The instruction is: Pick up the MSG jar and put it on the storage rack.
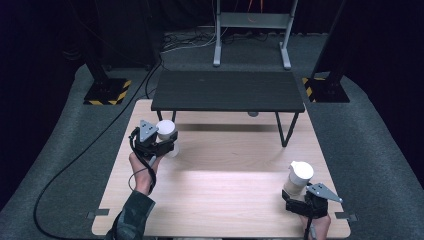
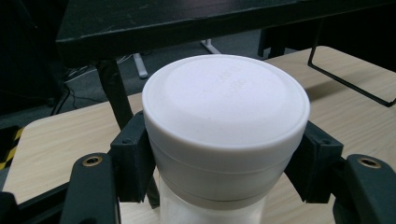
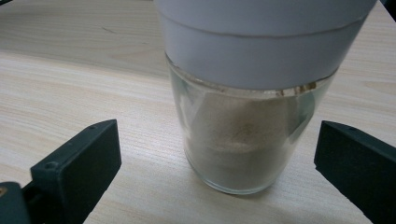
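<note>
Between the black jaws of my left gripper (image 2: 224,186) sat a clear glass jar with a broad white plastic lid (image 2: 225,100), clamped at the lid's lower band, one pad on each side. From the high view that jar (image 1: 165,131) stood near the far left of the pale wooden table (image 1: 225,200), just in front of the low black shelf on thin metal legs (image 1: 227,90). I judged it rigid and fairly light, but breakable: glass below, smooth plastic above. The lid's wall looked slick, so the safer hold seemed to me the ribbed band where the pads already pressed, rather than the bare glass underneath. If the lid was only loosely seated, lifting by it could let the jar drop away; I could not tell how firmly it was screwed on.

My right gripper (image 3: 215,177) was open wide, its two pads standing well apart on either side of a second glass jar with a white lid and pale brownish powder inside (image 3: 243,135), touching neither wall. That jar (image 1: 299,176) rested on the table near the right front corner, just ahead of the gripper (image 1: 300,197). With powder in it, I expected it to feel a little heavier than its twin, and the glass body between the pads offered a straight, stiff place to close on.
</note>
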A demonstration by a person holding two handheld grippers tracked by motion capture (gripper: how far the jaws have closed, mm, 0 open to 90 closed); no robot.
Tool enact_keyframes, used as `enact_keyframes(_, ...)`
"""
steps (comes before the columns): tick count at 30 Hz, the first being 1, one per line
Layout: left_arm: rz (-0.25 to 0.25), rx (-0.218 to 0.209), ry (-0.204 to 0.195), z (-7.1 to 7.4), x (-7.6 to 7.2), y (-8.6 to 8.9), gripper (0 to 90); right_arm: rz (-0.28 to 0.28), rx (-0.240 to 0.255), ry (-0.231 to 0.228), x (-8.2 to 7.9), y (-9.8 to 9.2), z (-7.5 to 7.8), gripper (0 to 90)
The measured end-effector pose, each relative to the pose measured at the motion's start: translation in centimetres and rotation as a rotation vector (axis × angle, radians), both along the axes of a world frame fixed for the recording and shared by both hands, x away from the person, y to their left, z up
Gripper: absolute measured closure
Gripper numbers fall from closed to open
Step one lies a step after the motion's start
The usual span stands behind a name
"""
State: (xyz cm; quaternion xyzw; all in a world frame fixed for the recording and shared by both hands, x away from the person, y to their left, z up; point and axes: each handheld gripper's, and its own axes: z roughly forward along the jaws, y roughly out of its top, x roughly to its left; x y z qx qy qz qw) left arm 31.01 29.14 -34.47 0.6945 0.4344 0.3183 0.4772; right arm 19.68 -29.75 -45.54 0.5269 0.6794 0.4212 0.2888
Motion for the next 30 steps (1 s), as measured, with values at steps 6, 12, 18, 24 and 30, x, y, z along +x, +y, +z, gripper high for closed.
enact_keyframes(6, 0.000, 0.004, -0.003, 0.5, 0.2, 0.1, 34.3, 0.000, 0.001, 0.001, 0.0, 0.0, 0.0, 0.0)
enact_keyframes(12, -0.002, 0.004, -0.012, 1.1, 0.3, 0.1, 34.3, -0.001, -0.001, 0.002, 0.0, 0.0, 0.0, 0.0)
enact_keyframes(18, -0.008, 0.004, -0.018, 1.8, 0.5, 0.0, 34.4, -0.001, 0.000, 0.003, 0.0, 0.0, 0.0, 0.0)
enact_keyframes(24, -0.012, 0.002, -0.022, 2.3, 0.6, 0.1, 34.4, 0.000, 0.002, 0.002, 0.0, 0.0, 0.0, 0.0)
enact_keyframes(30, -0.019, -0.009, -0.023, 2.9, 0.7, 0.2, 34.4, -0.001, 0.004, 0.001, 0.0, 0.0, 0.0, 0.0)
